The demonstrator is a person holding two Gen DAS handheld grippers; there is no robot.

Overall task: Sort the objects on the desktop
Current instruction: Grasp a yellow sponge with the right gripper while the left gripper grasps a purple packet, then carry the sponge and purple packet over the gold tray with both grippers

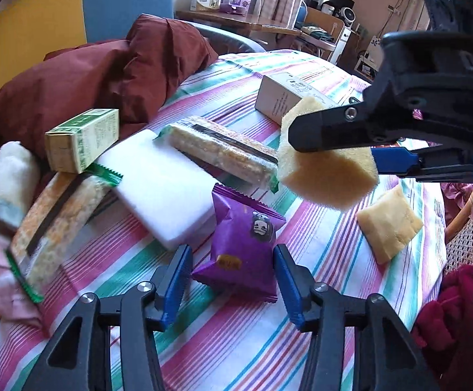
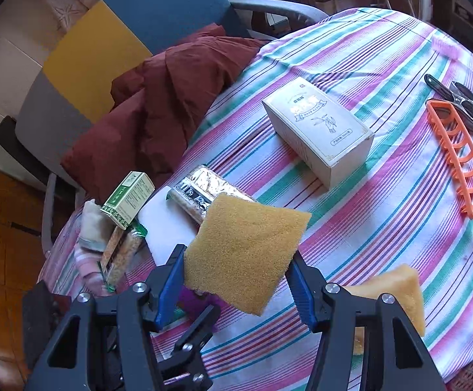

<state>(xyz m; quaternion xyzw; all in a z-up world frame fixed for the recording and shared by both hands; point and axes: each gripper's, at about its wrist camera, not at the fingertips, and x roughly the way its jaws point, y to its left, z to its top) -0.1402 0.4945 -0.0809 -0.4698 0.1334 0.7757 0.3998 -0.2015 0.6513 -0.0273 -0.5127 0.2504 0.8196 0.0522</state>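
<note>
While the yellow foam sponge block (image 2: 246,257) is held clear of the striped tabletop (image 2: 383,228), it is pinched across its width between the blue pads of the right tool (image 2: 238,285), whose jaws are closed on it. It is judged to be very light, soft and compressible, with a rough, non-slippery face, so a firm pinch at mid-body should serve; a grip near a corner would likely let it fold. Its broad face is turned toward the right wrist camera, and its long axis appears to run diagonally, one corner pointing up and away toward the white rectangular carton (image 2: 317,133). A second yellow sponge (image 1: 389,223) lies flat on the tabletop, just below and to the right. Lower down, the left tool (image 1: 233,280) is seen with its jaws open, straddling a purple foil snack packet (image 1: 243,244) without gripping it.
</note>
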